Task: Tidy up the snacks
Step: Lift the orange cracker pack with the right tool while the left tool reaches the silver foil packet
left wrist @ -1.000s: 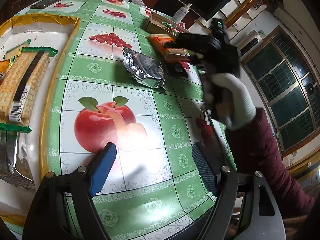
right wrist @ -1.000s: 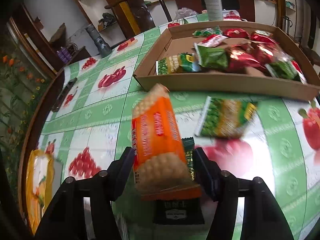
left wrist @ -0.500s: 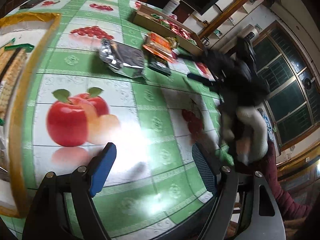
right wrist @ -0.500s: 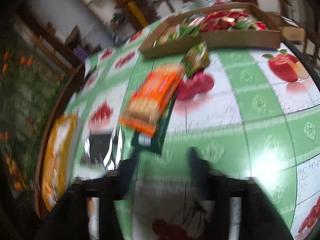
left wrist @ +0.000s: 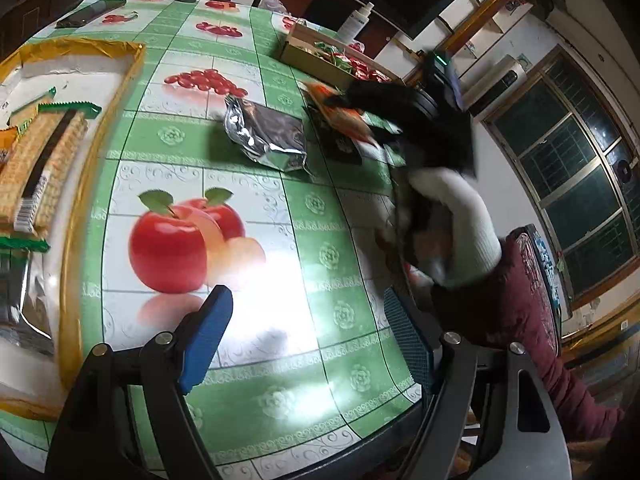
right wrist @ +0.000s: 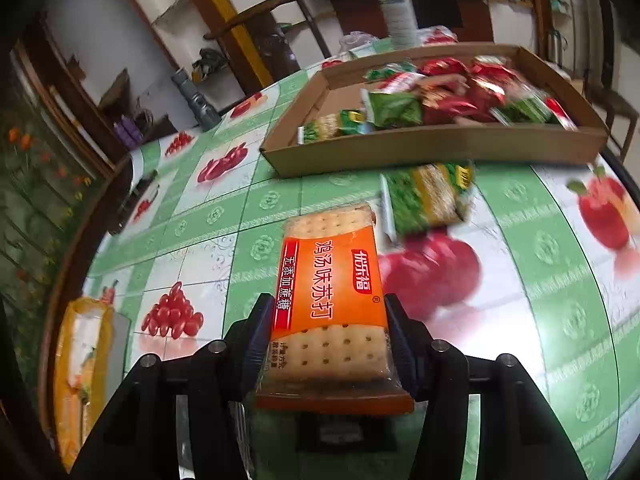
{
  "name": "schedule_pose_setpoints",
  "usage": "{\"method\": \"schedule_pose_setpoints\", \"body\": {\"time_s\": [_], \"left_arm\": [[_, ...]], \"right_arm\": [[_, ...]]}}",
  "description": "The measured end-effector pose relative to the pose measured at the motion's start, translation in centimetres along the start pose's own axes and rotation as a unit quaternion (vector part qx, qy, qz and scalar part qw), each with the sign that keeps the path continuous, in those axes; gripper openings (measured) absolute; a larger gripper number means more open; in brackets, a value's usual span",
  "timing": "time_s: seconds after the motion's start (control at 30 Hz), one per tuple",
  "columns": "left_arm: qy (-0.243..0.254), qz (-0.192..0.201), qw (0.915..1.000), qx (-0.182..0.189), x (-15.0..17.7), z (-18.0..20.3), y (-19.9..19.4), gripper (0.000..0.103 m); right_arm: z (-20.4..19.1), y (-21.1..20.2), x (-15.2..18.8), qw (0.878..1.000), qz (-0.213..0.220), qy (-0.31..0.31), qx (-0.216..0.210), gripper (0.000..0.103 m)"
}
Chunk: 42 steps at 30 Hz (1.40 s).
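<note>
My right gripper [right wrist: 326, 320] is shut on an orange cracker pack [right wrist: 330, 300], its fingers against the pack's two long sides, over a dark green pack on the table. In the left wrist view the right gripper [left wrist: 376, 120] and the orange pack [left wrist: 340, 114] sit at the far right of the table. My left gripper [left wrist: 308, 340] is open and empty above the fruit-print tablecloth. A silver foil pack [left wrist: 266, 134] lies mid-table. A green snack bag [right wrist: 428, 200] lies beyond the orange pack.
A cardboard tray [right wrist: 440, 148] holds several red and green snack bags at the far side. A gold-rimmed tray [left wrist: 76, 216] at the left holds cracker packs [left wrist: 40, 160]. A spray bottle [right wrist: 396, 8] and a flashlight [right wrist: 200, 100] stand at the table's far edge.
The right gripper swung back from the table and returned; its fingers now grip the orange cracker pack. The left gripper stayed open, its view shifting slightly.
</note>
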<state>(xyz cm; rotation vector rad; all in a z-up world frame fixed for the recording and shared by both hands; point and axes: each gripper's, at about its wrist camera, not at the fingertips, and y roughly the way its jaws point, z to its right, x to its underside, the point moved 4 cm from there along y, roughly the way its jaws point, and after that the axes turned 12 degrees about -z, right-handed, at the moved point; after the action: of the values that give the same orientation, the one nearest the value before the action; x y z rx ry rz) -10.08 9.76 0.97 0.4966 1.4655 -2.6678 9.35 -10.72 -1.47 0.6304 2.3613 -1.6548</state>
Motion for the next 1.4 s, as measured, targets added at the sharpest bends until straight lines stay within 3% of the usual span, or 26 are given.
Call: {"method": "schedule_pose_setpoints", "body": {"time_s": [0.17,0.3,0.4,0.57,0.77,0.93,1.07,1.23,1.4], "left_arm": [[-0.001,0.000,0.9998,-0.020,-1.6,-0.7,0.6,0.078],[-0.001,-0.002,0.9988,-0.049,-4.1,-0.8,1.8,0.078],[0.006,0.010,0.9979,-0.064,-7.3,-0.3,2.1,0.078],[0.040,0.013,0.9931,-0.109,-14.1,-0.2,4.1,0.078],[0.031,-0.025,0.9960,-0.080,-18.1,-1.7,7.4,0.077],[0.049,-0.070,0.9937,-0.072,-16.6,-1.1,8.3,0.078],[0.087,-0.114,0.9890,-0.037,-13.1,1.1,8.3,0.078],[0.175,-0.117,0.9722,-0.103,-9.7,4.3,9.0,0.078],[0.244,-0.056,0.9560,-0.153,-8.8,6.9,7.2,0.079]], "right_arm": [[3.6,-3.5,2.8,0.999,0.025,0.014,-0.035,0.056],[5.5,-4.4,3.9,0.998,0.043,0.026,-0.036,0.056],[5.9,-3.9,3.9,0.998,0.025,0.038,-0.048,0.056],[4.7,-3.6,3.8,1.000,0.024,0.009,-0.018,0.057],[4.8,-3.6,3.8,1.000,0.022,0.009,-0.020,0.057],[4.8,-3.6,3.8,1.000,0.022,0.004,-0.014,0.057],[4.9,-3.6,3.8,1.000,0.021,0.007,-0.018,0.056],[4.9,-3.6,3.9,1.000,0.022,0.004,-0.015,0.057],[4.8,-3.6,4.0,1.000,0.024,0.001,-0.013,0.057]]}}
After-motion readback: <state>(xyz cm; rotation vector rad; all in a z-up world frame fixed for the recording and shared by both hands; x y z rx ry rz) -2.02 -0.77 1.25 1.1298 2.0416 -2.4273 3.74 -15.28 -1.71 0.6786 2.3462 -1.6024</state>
